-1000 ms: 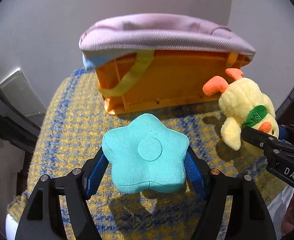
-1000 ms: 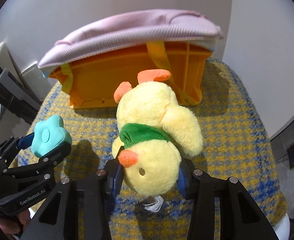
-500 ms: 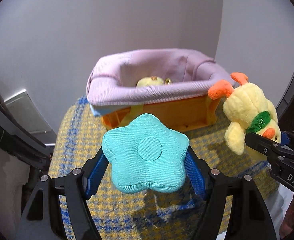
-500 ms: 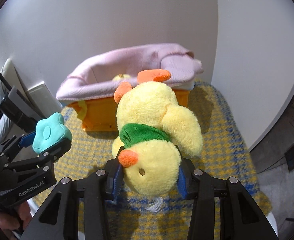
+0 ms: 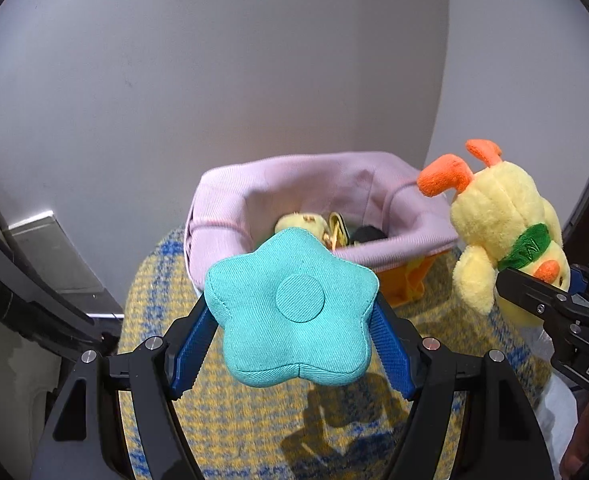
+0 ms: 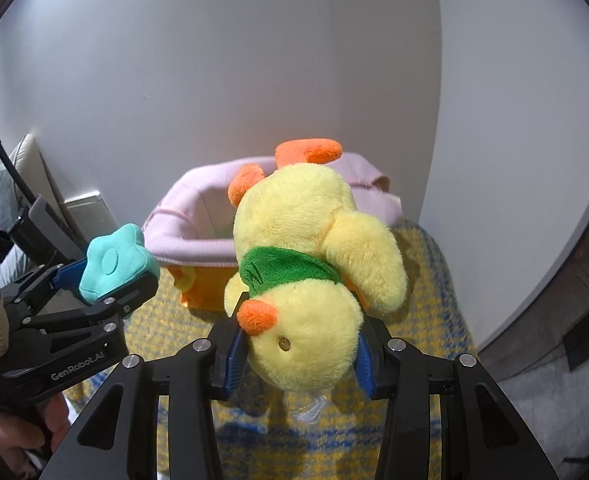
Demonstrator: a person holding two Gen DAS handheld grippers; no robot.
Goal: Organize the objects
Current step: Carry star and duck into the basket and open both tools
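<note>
My left gripper is shut on a teal star-shaped cushion, held in the air above the cloth. My right gripper is shut on the head of a yellow plush duck with a green scarf and orange feet, hanging upside down. Both toys hover in front of an orange basket with a pink fabric liner. The basket holds a small yellow plush and some dark items. From the right wrist view the star cushion and left gripper show at left; the left wrist view has the duck at right.
The basket stands on a yellow and blue woven cloth that covers a small table in a corner of grey walls. A pale panel leans at the left. A hand holds the left gripper's handle.
Both grippers rose with their toys still held. The basket now sits lower and farther in view, and its inside with the small yellow plush has become visible.
</note>
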